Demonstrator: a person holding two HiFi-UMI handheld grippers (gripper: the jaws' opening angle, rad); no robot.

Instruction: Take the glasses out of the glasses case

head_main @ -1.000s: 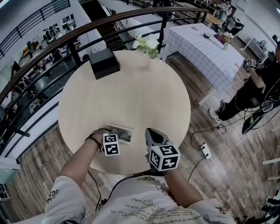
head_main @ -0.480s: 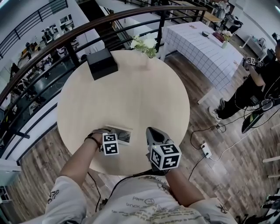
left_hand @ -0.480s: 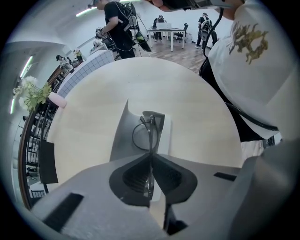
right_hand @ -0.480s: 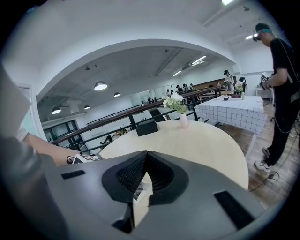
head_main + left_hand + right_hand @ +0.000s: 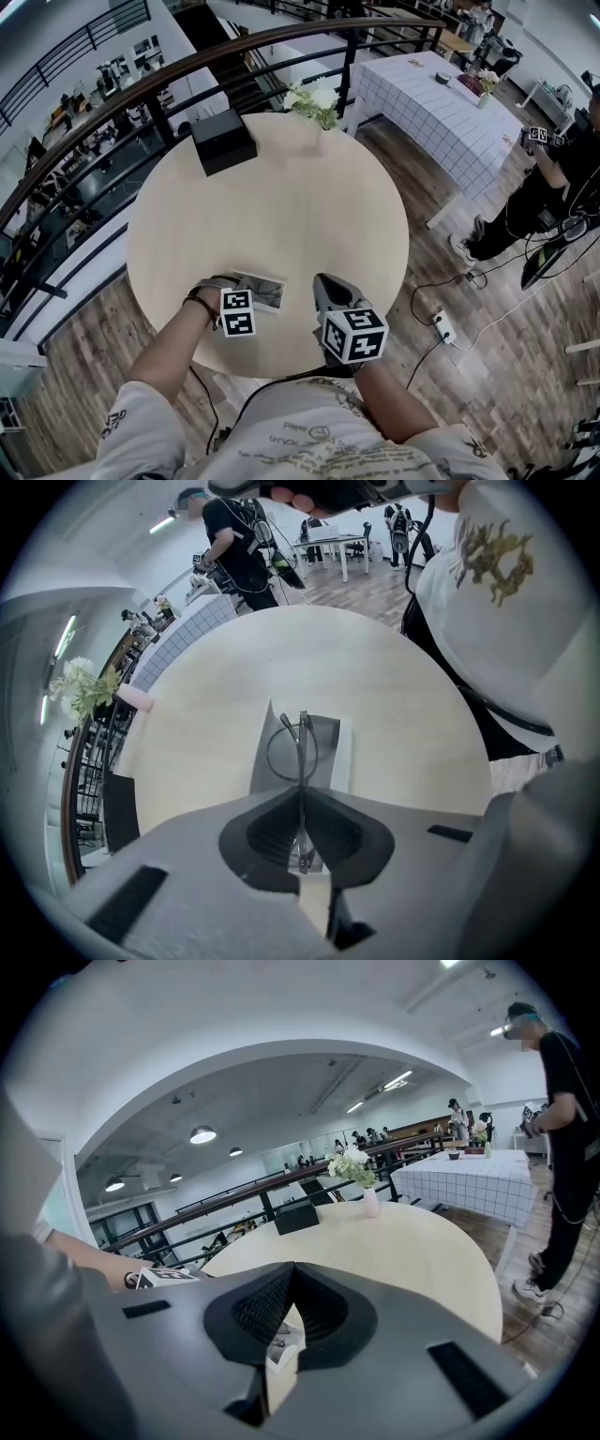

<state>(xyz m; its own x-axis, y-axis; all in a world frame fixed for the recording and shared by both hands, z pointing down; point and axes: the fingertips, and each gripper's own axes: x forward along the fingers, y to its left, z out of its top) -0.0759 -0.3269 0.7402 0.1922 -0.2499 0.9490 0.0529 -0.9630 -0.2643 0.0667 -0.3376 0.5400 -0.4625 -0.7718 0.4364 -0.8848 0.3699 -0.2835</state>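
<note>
The open grey glasses case (image 5: 265, 292) lies near the front edge of the round pale wooden table (image 5: 281, 206). My left gripper (image 5: 246, 292) is right at the case. In the left gripper view its jaws (image 5: 300, 799) are shut on the thin wire-framed glasses (image 5: 292, 752), which stand on edge above the case (image 5: 325, 752). My right gripper (image 5: 322, 280) hovers just right of the case, jaws shut with nothing in them. In the right gripper view (image 5: 292, 1269) a bit of the case shows below the closed tips.
A black box (image 5: 223, 141) sits at the table's far left, and a vase of white flowers (image 5: 316, 98) at its far edge. A dark railing (image 5: 141, 89) runs behind. A checked-cloth table (image 5: 441, 103) and a person (image 5: 553, 187) are at the right.
The head view has shifted slightly. The case now shows a little further right of the left gripper's cube. The right gripper has hardly moved.
</note>
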